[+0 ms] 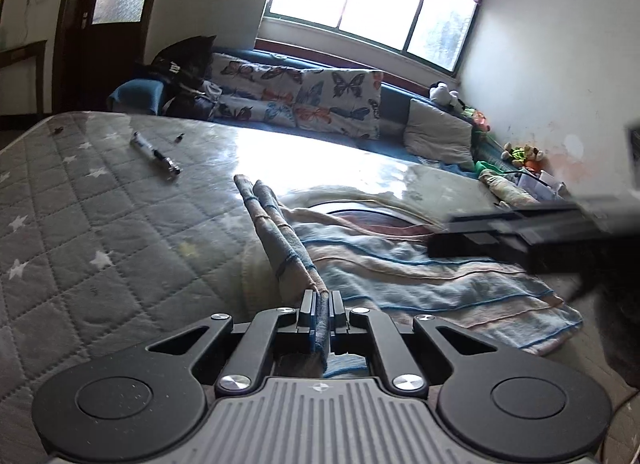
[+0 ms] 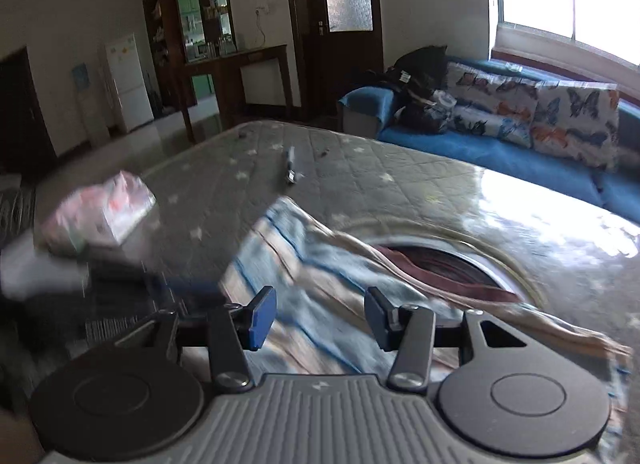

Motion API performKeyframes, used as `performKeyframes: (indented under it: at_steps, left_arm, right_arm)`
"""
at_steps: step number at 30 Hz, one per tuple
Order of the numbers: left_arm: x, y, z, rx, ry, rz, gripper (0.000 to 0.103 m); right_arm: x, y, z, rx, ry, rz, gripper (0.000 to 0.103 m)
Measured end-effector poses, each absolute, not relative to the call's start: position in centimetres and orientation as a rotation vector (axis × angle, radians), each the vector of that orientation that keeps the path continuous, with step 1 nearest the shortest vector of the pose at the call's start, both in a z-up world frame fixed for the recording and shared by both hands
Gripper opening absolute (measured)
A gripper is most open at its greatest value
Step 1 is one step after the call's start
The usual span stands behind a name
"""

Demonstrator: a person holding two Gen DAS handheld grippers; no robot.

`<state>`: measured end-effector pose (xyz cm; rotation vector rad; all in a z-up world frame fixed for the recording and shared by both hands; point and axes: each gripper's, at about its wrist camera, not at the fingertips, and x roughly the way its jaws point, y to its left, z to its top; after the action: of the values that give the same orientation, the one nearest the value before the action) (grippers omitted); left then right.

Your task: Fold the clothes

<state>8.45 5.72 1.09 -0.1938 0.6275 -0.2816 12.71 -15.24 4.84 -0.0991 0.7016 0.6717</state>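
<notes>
A striped blue, beige and maroon garment (image 1: 400,260) lies spread on a grey quilted mattress (image 1: 100,224). My left gripper (image 1: 320,310) is shut on a raised fold of the garment, which runs away from the jaws in a ridge. My right gripper (image 2: 316,316) is open and empty, hovering just above the garment (image 2: 320,264); its view is motion-blurred. The right gripper also shows as a dark blurred shape at the right of the left wrist view (image 1: 532,236).
A pen-like object (image 1: 158,154) and small dark bits lie on the far part of the mattress. A blurred pinkish packet (image 2: 100,216) sits at the mattress's left. A blue sofa (image 2: 500,152) with butterfly cushions (image 1: 304,98) stands beyond, under a window.
</notes>
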Motion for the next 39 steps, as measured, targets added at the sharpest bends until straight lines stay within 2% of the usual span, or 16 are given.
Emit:
performKeyframes:
  at_steps: [16,18,20,23,25,26,27,29,33,39]
  left_arm:
    - [8.2,4.8,1.3,-0.175,0.614,-0.275,0.006]
    - [8.3,4.5,1.5,-0.172,0.611,-0.279,0.007]
    - [8.2,4.3,1.6,-0.168,0.609,-0.291,0.007]
    - [7.7,3.9,1.9,-0.160,0.602,-0.313,0.009]
    - [7.2,3.6,2.3,-0.155,0.586,-0.340,0.014]
    - [6.9,3.6,2.5,-0.153,0.576,-0.358,0.020]
    - [6.6,3.5,2.8,-0.151,0.566,-0.376,0.032]
    - [5.9,3.3,3.5,-0.143,0.541,-0.408,0.047]
    - [4.8,2.8,5.0,-0.127,0.493,-0.445,0.065]
    - [5.5,2.6,5.3,-0.152,0.506,-0.422,0.071]
  right_arm:
    - [18.3,-7.4,1.1,-0.052,0.940,0.733,0.048]
    - [18.4,-7.3,0.6,-0.050,0.969,0.726,0.030]
    - [18.4,-7.8,0.2,-0.036,0.989,0.707,0.020]
    - [18.3,-8.7,0.2,-0.006,0.993,0.695,0.014]
    - [18.1,-9.7,0.5,0.016,0.977,0.693,0.013]
    - [17.9,-10.2,0.7,0.027,0.969,0.691,0.012]
    - [17.8,-10.7,0.9,0.038,0.962,0.690,0.012]
    - [17.6,-11.9,1.4,0.060,0.949,0.688,0.011]
    - [17.1,-14.2,2.7,0.078,0.925,0.676,0.009]
    - [16.8,-19.4,5.1,0.101,0.902,0.628,0.009]
